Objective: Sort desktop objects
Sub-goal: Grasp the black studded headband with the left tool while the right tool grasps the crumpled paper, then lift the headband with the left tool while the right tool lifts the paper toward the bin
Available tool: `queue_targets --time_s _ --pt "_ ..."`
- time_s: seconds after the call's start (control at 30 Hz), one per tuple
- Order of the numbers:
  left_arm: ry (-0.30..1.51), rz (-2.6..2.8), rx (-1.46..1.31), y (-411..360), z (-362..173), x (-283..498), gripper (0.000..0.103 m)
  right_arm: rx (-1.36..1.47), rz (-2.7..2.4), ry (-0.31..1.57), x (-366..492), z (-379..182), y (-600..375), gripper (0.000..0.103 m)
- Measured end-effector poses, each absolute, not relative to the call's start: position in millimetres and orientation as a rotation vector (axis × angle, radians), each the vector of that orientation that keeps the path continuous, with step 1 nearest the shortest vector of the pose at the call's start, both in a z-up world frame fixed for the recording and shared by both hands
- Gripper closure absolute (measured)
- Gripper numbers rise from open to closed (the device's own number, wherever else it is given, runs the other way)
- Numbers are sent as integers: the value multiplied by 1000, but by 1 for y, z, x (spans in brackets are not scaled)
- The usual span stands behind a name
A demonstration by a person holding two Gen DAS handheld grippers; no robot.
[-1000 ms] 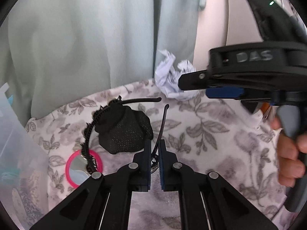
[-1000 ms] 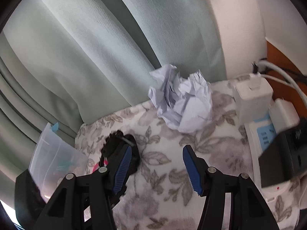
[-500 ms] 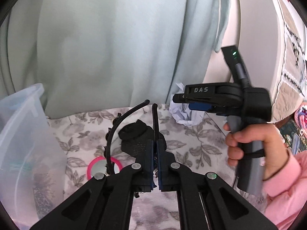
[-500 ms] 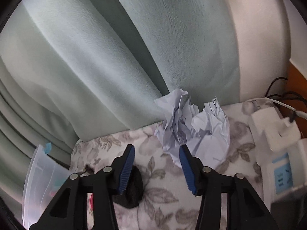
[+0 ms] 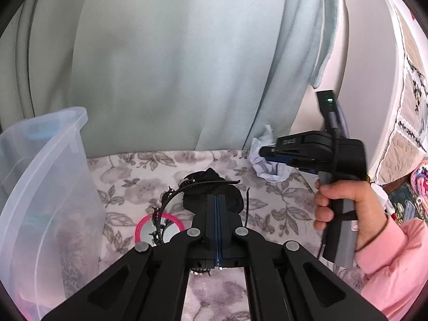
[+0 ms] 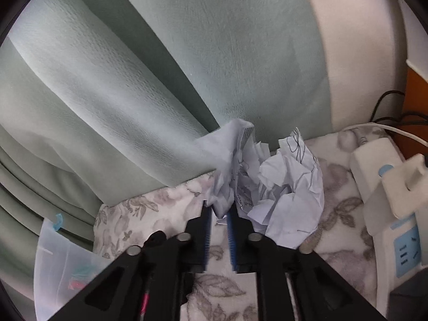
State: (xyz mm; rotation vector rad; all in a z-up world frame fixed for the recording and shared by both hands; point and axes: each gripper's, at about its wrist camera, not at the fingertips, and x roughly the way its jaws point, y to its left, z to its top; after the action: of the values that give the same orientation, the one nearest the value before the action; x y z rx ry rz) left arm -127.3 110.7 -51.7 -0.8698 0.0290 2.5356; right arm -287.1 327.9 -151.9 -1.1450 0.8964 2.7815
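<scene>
My left gripper (image 5: 218,200) is shut on a black headband (image 5: 171,198) with small studs and holds it above the flowered cloth. Under it lie a black fabric lump (image 5: 211,187) and a round pink-rimmed mirror (image 5: 149,231). My right gripper (image 6: 219,214) has its jaws nearly closed on the left edge of a crumpled white paper ball (image 6: 283,195) at the foot of the curtain. The right gripper also shows in the left wrist view (image 5: 263,151), at the paper (image 5: 267,168).
A clear plastic bin (image 5: 42,187) stands at the left, also seen in the right wrist view (image 6: 58,262). A white power strip with chargers (image 6: 388,187) lies at the right. A pale green curtain (image 6: 160,80) hangs behind the table.
My right gripper moved forward onto the paper ball and closed its jaws on it. My left gripper rose and drew back with the headband, bringing the bin further into view.
</scene>
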Motion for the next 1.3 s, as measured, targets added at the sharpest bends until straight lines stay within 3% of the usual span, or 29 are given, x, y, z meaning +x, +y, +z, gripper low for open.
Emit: queue_targets --time_s 0.37,0.43,0.5,0.57,0.6,1.13,1.2,1.3 --pt "166 2402 -963 147 -89 -132 102 -1072 2915 831 -235 -120 312 95" --pt "211 2381 -993 156 -100 -133 92 -1059 2927 829 -225 -116 316 95" --pt "252 2371 -1012 163 -109 -134 70 -1042 2934 836 -216 -112 317 95" --pt "266 2367 -1017 166 -114 -133 58 -1025 2940 834 -209 -108 318 95" --pt "267 2364 -1023 168 -117 -133 57 -1015 2945 836 -204 -106 319 95" --pt "391 2362 -1061 184 -140 -140 59 -993 2949 902 -154 -109 312 95" --pt "396 2376 -1049 184 -138 -139 73 -1006 2943 916 -148 -110 312 95" --pt "405 2399 -1048 182 -137 -139 81 -1007 2942 935 -140 -112 307 95"
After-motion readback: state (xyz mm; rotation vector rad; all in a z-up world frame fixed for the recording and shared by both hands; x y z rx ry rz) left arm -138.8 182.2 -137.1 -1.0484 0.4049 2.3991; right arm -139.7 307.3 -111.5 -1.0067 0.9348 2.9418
